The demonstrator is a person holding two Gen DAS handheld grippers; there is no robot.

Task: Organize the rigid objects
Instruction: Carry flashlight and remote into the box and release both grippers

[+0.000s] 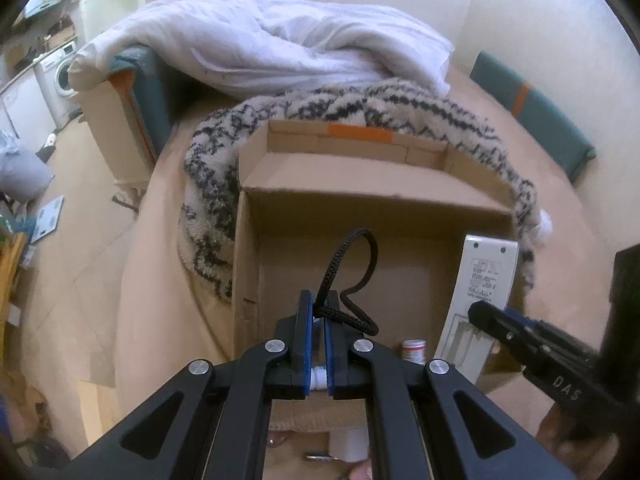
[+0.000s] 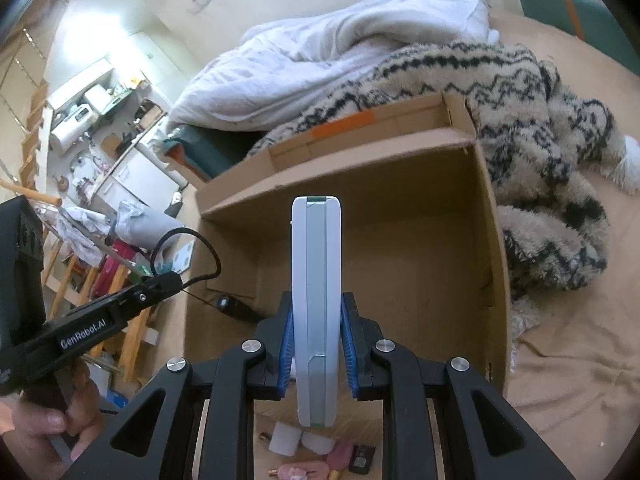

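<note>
Your left gripper [image 1: 319, 320] pinches a black cord [image 1: 344, 276] over the cardboard box [image 1: 360, 216]; your right gripper [image 2: 316, 344] clamps a white remote [image 2: 316, 300] upright

- The left wrist view looks forward and down along its own fingers [image 1: 304, 336], close above the open cardboard box [image 1: 400, 204];
- The right wrist view faces the same box [image 2: 490, 240] from close by, angled slightly leftward;
- Both share the box, the patterned blanket [image 1: 400, 104] [image 2: 540, 128] and the white duvet [image 1: 280, 36] [image 2: 360, 32]; each sees the other gripper at its edge.
</note>
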